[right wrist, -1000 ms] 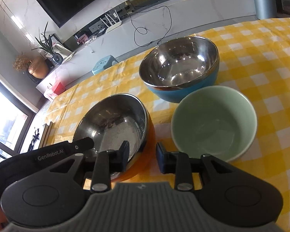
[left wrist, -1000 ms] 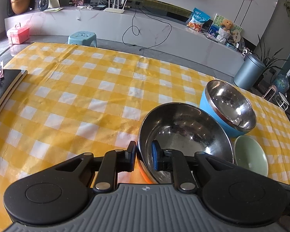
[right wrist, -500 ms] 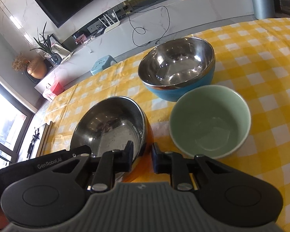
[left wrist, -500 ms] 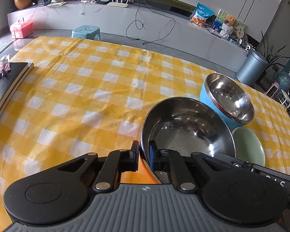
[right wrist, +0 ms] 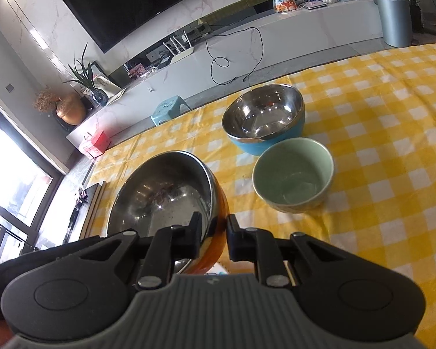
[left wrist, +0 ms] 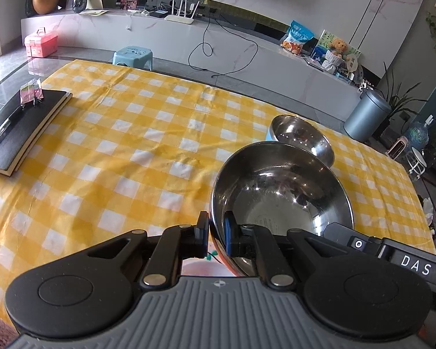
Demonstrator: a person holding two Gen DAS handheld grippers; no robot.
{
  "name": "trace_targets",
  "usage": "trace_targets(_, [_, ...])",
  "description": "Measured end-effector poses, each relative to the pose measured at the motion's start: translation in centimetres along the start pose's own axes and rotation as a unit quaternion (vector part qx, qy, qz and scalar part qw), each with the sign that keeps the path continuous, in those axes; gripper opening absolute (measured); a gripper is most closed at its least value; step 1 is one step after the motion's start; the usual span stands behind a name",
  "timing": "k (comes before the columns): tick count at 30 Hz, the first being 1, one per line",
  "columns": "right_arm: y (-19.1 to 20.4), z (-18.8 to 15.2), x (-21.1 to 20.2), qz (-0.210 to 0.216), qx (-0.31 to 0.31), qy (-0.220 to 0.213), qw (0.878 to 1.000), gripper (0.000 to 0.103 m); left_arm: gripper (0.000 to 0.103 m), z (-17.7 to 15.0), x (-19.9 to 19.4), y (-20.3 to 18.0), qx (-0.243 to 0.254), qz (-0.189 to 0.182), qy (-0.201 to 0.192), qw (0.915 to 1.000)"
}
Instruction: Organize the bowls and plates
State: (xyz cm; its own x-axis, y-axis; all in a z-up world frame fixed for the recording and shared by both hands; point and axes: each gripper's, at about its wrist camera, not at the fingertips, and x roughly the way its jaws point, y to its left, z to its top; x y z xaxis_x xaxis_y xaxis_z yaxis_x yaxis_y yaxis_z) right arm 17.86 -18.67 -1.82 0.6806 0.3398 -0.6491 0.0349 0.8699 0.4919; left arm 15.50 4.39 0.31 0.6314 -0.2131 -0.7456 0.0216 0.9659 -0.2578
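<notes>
An orange bowl with a steel inside (left wrist: 279, 192) is held up off the yellow checked table (left wrist: 116, 133) by both grippers. My left gripper (left wrist: 216, 234) is shut on its near left rim. My right gripper (right wrist: 213, 238) is shut on its right rim, one finger inside, one outside; the bowl shows in the right wrist view (right wrist: 165, 192) too. A blue bowl with a steel inside (right wrist: 264, 119) and a pale green bowl (right wrist: 293, 174) stand on the table to the right, touching or nearly touching. The blue bowl (left wrist: 302, 136) shows behind the orange one.
A black notebook (left wrist: 20, 128) lies at the table's left edge with a small packet on it. Beyond the far edge are a blue stool (left wrist: 132, 55), a grey bin (left wrist: 364, 116) and a long white counter.
Both grippers closed on the orange bowl's rim and lifted it; the table and the other two bowls now look lower and farther away.
</notes>
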Motion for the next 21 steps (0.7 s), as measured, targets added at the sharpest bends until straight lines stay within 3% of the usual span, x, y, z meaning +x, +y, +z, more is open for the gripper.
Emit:
trace_targets(13, [-4.1,-4.7,-7.4,-0.012,0.054,-0.033,0.998,0.013,0.012,-5.8,-2.5,-2.6,-0.002,-0.039,0.019,0.999])
trace_targets(21, [-6.1,-5.6,-7.7,-0.05,0.056,-0.034,0.997,0.011,0.015,-8.0,-0.8,-3.4,-0.009,-0.056,0.062,0.9965])
